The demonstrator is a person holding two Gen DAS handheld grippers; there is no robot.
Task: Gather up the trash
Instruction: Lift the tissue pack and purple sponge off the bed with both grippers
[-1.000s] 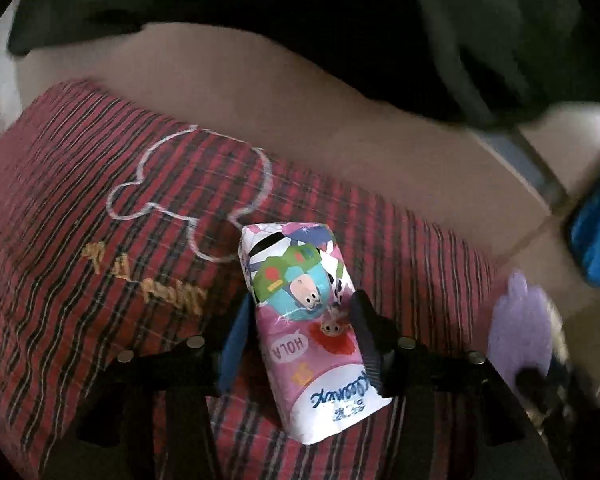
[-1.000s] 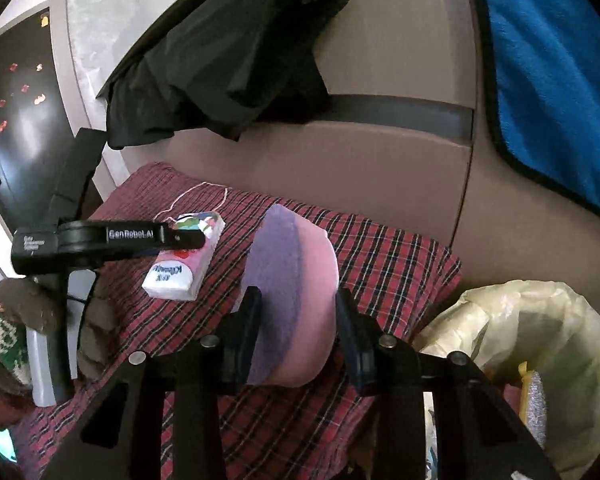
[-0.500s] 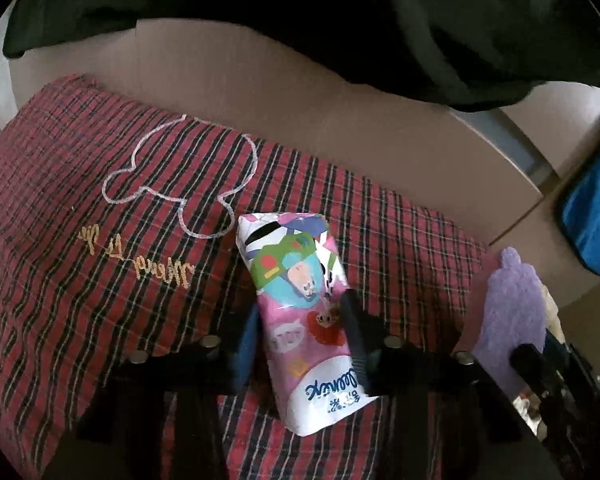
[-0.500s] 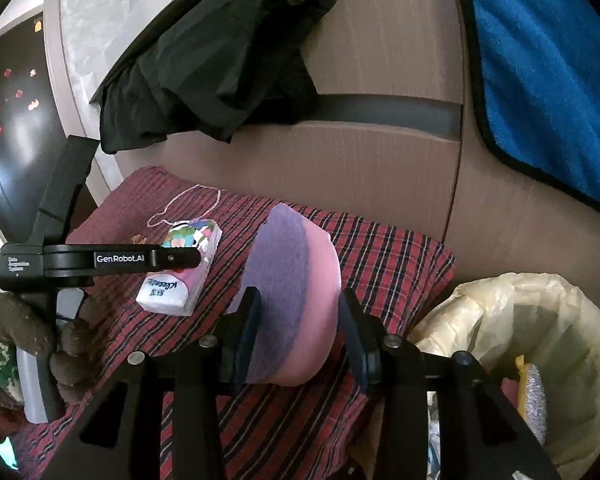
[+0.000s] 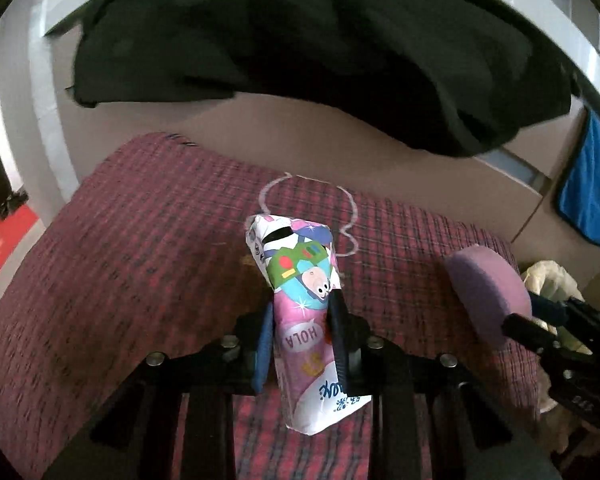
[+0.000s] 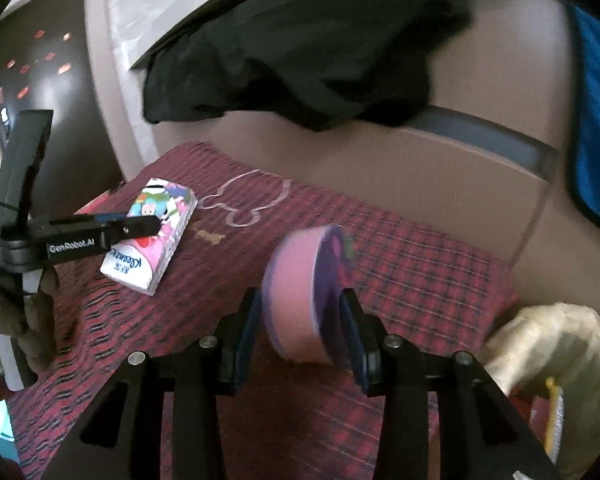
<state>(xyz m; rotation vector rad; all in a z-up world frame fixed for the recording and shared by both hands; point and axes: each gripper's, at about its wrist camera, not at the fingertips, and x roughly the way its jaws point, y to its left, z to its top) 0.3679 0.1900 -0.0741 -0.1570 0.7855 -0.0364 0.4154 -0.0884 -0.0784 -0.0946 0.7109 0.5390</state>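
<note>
Tissue pack (image 5: 300, 312) pinched in left hand-held gripper (image 5: 300, 320), right hand-held gripper (image 6: 300, 312) clamping sponge (image 6: 300, 296)

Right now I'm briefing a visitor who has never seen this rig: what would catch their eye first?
Probably the bright cartoon-printed tissue pack, pinched in the left gripper, whose jaws have just been closing, above the red plaid cloth. Next, the round pink-and-purple sponge clamped in the right gripper, beside the yellowish trash bag at lower right. A black garment hangs behind.
</note>
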